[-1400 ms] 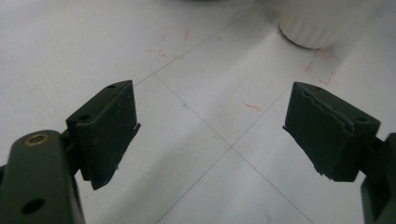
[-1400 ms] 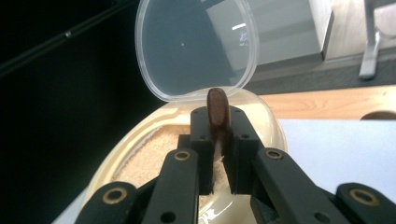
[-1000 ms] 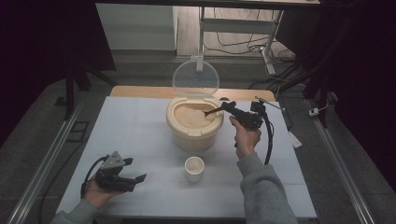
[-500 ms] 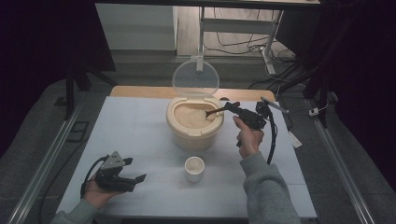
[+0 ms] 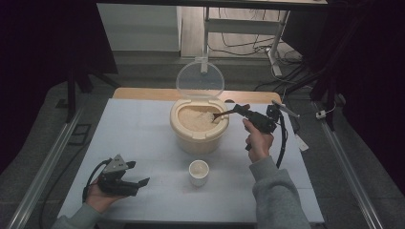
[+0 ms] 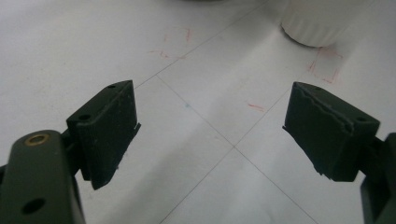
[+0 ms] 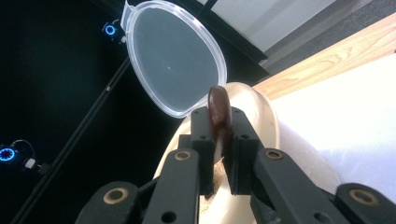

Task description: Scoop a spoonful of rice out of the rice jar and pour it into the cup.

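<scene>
**Right tongs clamped on the spoon at the rice tub, left tongs spread near the cup**

From my station, the right tongs (image 7: 223,140) are clenched on the handle of a dark brown wooden spoon (image 7: 218,109), which stands edge-on between the black jaws in the middle of the right gripper view. In the high view those tongs (image 5: 241,110) sit right of centre, and the spoon (image 5: 220,115) reaches left over the rim of the round cream plastic tub (image 5: 198,138), its bowl down at the pale grain inside. The tub's clear round hinged lid (image 5: 200,80) stands open, upright behind it, in the upper middle of the frame.

My left tongs (image 6: 210,128) are released, jaws wide apart with bare white surface between them. In the high view they (image 5: 141,182) lie at lower left, low over the white-covered bench (image 5: 143,129).

A small white ribbed paper cup (image 5: 199,172) stands just below the tub, at lower centre, well apart from both tongs; its base (image 6: 317,23) shows at the upper right of the left gripper view.
</scene>
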A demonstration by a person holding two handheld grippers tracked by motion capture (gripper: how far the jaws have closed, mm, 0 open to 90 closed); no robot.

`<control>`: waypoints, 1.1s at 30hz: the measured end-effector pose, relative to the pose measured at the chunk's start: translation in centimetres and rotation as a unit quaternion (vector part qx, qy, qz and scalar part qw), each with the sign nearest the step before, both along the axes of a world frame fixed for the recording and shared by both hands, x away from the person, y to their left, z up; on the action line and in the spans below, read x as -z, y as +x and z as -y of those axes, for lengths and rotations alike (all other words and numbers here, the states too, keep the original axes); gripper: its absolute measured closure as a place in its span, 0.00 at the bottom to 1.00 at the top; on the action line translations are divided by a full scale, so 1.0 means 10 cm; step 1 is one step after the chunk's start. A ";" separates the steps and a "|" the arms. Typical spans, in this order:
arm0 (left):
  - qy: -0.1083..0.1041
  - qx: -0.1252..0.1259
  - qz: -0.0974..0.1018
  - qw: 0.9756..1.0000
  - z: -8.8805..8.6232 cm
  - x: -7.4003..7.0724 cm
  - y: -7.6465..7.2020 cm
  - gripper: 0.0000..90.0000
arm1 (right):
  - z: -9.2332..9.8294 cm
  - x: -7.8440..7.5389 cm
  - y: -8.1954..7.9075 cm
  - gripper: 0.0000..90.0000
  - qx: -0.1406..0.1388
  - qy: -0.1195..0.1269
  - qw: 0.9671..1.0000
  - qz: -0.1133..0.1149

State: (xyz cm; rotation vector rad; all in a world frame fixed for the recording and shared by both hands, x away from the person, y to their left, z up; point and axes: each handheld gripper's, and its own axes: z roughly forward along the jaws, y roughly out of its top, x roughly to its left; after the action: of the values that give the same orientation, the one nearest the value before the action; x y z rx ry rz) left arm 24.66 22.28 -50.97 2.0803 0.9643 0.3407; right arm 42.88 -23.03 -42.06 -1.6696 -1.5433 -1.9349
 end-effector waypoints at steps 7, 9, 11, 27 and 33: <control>-0.001 -0.001 0.001 1.000 -0.01 -0.01 0.00 0.19 | 0.01 0.00 0.01 0.92 -0.003 0.016 1.000 -0.006; -0.001 -0.001 0.001 1.000 -0.01 -0.01 0.00 0.19 | 0.02 0.00 0.01 0.92 -0.003 0.021 1.000 -0.006; -0.001 0.000 0.001 1.000 -0.01 -0.01 0.00 0.19 | 0.02 -0.01 0.01 0.92 -0.003 0.023 1.000 -0.006; 0.000 0.000 0.001 1.000 -0.01 0.00 0.00 0.19 | 0.11 -0.02 -0.01 0.92 -0.003 0.048 0.999 -0.016; 0.000 0.000 0.000 1.000 -0.01 0.00 0.00 0.19 | 0.13 -0.04 -0.03 0.92 -0.009 0.050 0.999 -0.012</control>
State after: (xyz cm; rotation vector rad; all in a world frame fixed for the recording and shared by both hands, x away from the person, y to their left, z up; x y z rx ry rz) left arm 24.71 22.36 -51.00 2.0804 0.9649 0.3422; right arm 42.55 -24.33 -41.66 -1.6281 -1.4225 -1.9414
